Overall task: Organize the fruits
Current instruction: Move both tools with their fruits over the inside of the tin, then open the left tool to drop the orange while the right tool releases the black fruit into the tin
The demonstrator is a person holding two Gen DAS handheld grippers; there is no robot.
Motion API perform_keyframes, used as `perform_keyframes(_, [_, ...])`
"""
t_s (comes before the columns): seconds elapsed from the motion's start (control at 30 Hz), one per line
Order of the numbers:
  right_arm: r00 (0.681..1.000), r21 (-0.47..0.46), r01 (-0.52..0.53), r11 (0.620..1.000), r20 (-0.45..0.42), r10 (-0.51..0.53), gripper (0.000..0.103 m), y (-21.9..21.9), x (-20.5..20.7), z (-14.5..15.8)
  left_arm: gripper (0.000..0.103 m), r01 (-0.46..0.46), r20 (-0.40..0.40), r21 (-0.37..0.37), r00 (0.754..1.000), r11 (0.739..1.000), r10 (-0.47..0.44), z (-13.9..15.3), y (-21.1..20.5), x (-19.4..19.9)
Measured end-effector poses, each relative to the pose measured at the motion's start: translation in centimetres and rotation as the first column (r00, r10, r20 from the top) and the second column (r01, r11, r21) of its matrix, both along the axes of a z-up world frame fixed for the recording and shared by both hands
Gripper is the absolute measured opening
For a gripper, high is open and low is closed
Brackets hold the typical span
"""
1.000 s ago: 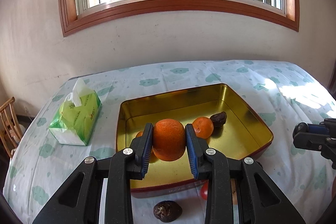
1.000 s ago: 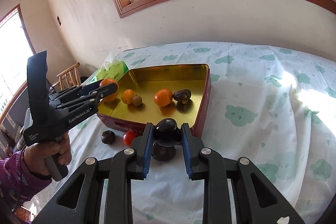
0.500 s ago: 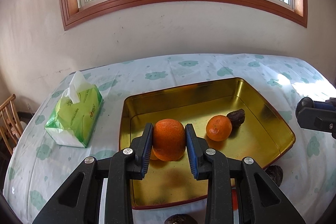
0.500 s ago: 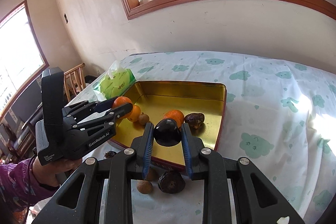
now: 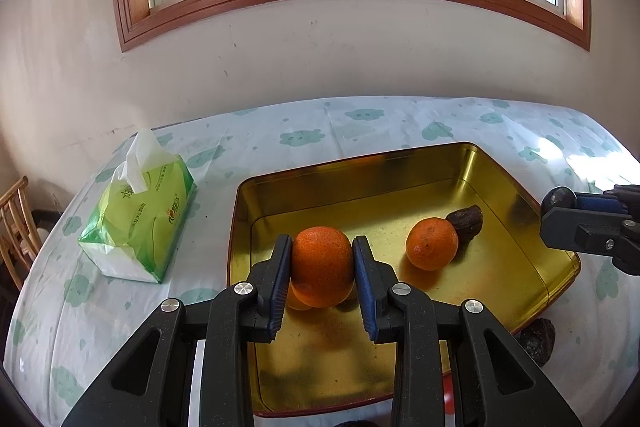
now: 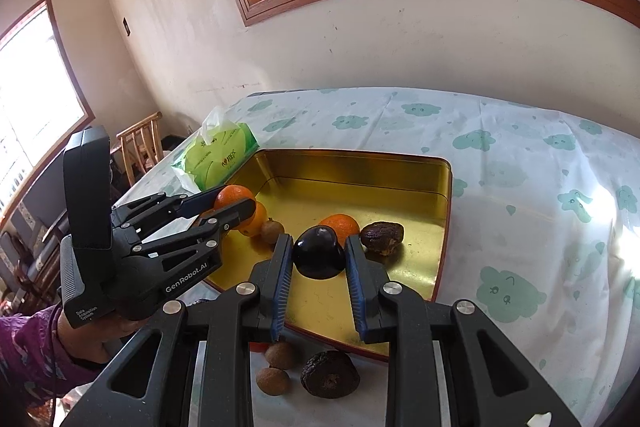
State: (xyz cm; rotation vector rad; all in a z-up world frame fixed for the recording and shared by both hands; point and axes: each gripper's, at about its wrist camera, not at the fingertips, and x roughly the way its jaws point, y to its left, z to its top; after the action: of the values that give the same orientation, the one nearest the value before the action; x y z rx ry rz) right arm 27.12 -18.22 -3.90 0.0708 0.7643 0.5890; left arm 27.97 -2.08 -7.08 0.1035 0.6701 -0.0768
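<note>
1. The gold tin point(image 5: 556, 263) sits on the cloud-print tablecloth point(image 6: 520, 163), holding another orange point(image 5: 431, 244) beside a wrinkled dark fruit point(image 5: 466, 220).
2. The left gripper point(image 5: 322, 263) is clamped on an orange point(image 5: 322, 259), held over the tin's left part.
3. The right gripper point(image 6: 319, 254) is clamped on a dark glossy fruit point(image 6: 319, 251) above the tin's near edge.

The left wrist view looks forward and downward along its own black fingers, close above the near left corner of the shallow gold metal tin point(image 5: 500, 183), facing the window wall. The right wrist view looks down from the tin's point(image 6: 446, 187) near right edge, angled toward the room's left corner. Both share the tin, the green tissue pack point(image 5: 138, 223) point(image 6: 218, 155) and the cloud-print tablecloth point(image 5: 360, 125) point(image 6: 520, 187).
</note>
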Motion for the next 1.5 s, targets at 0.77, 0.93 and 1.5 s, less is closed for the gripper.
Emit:
perform_keyframes(0.77, [0.998, -0.01, -0.022, 1.0, -0.052, 0.021, 0.024, 1.7, 1.6, -1.8, 0.031, -0.001, -0.005, 0.009, 1.0, 1.0, 0.001, -0.1, 0.5, 2.1])
perform_keyframes(0.93, [0.998, -0.007, -0.026, 1.0, -0.06, 0.025, 0.024, 2.0, 2.0, -2.0, 0.031, -0.002, -0.005, 0.017, 1.0, 1.0, 0.003, -0.2, 0.6, 2.6])
perform_keyframes(1.5, [0.996, 0.002, -0.046, 0.999, -0.077, 0.046, 0.024, 3.3, 2.7, -2.9, 0.031, -0.009, -0.008, 0.032, 1.0, 0.999, 0.009, -0.4, 1.1, 3.8])
